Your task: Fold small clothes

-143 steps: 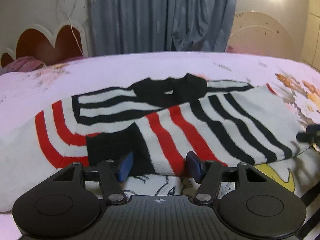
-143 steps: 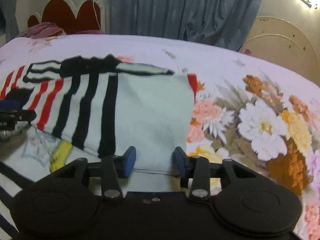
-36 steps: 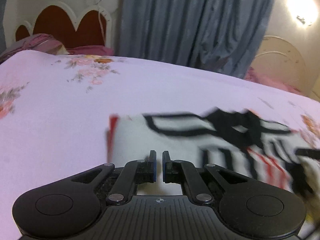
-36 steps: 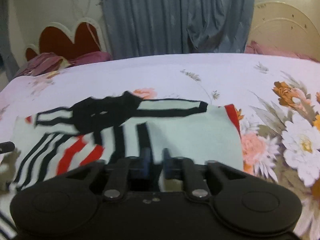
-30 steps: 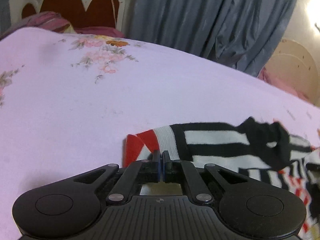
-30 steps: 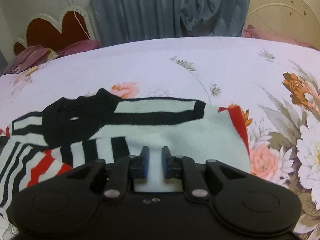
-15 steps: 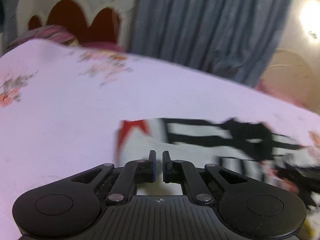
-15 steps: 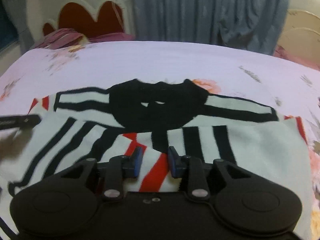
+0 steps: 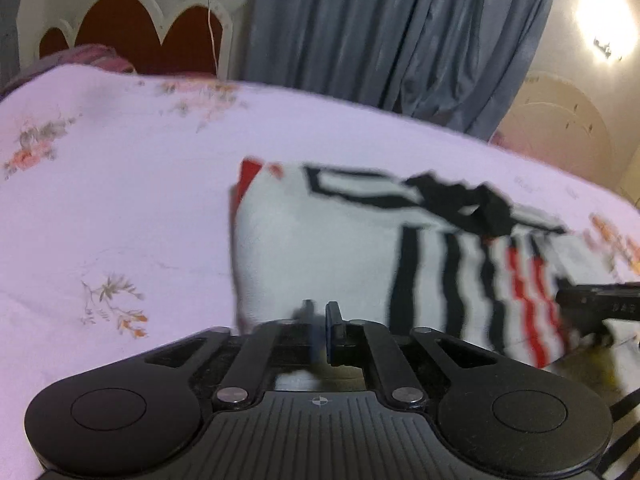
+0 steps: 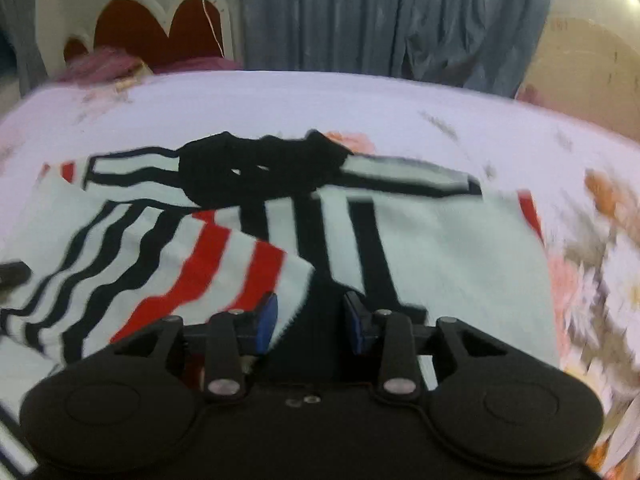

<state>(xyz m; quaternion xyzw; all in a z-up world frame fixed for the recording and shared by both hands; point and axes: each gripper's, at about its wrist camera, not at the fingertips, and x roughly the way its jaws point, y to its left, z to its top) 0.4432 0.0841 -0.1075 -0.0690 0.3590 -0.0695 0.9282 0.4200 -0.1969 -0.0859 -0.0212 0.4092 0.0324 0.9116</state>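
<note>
My left gripper jaws together, pinching white edge of striped garment on floral bedsheet. My right gripper jaws just been opening, apart over red-striped flap; flap corner between pads, not clamped. Risk: flap springs back, fold skews if left pull drags cloth. Curtain, headboard behind, nothing obstructing.

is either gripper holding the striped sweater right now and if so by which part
The left gripper is shut on the striped sweater at its white near edge. The right gripper has just been opening: the folded sleeve corner lies between its jaws, unpinched.
</note>
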